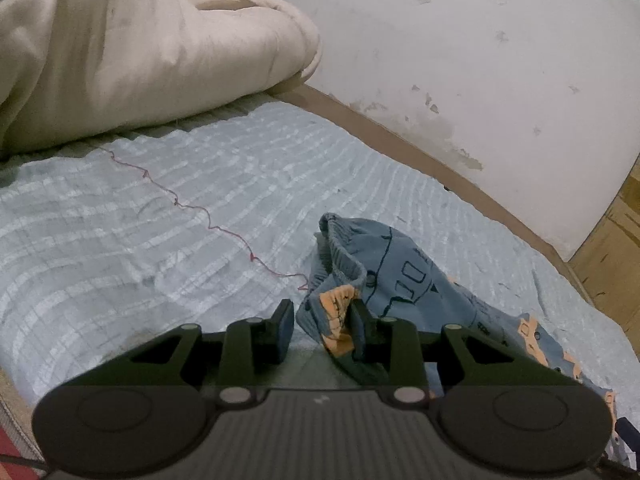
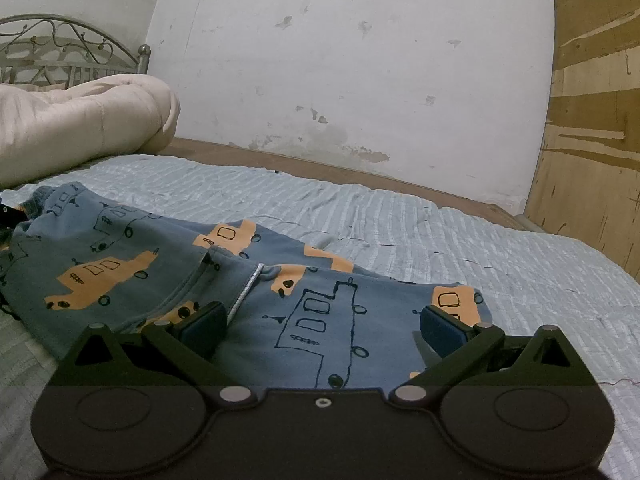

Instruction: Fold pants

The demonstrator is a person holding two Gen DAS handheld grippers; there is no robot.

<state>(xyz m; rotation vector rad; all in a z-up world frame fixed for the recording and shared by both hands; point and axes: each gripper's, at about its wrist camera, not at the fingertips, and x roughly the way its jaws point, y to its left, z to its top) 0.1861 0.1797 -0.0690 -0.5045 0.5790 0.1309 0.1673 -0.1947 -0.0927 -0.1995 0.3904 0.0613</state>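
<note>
Blue child's pants [image 2: 168, 264] with orange and outlined vehicle prints lie on the light blue bedsheet [image 2: 400, 220]. In the right wrist view they stretch from the waistband at the left to the leg ends at the right. My right gripper [image 2: 322, 326] is wide open just above the leg ends, holding nothing. In the left wrist view the pants [image 1: 404, 276] are bunched at the waistband end. My left gripper [image 1: 322, 326] is open, with a fold of the pants' edge lying between its fingers, close to the right finger [image 1: 360, 328].
A rolled cream duvet [image 1: 140, 52] lies at the head of the bed by a metal headboard [image 2: 60, 48]. A stained white wall [image 2: 340, 80] and the brown bed frame edge [image 1: 420, 152] run along the far side. A wooden panel [image 2: 592, 120] stands at the right. A red thread [image 1: 208, 224] lies on the sheet.
</note>
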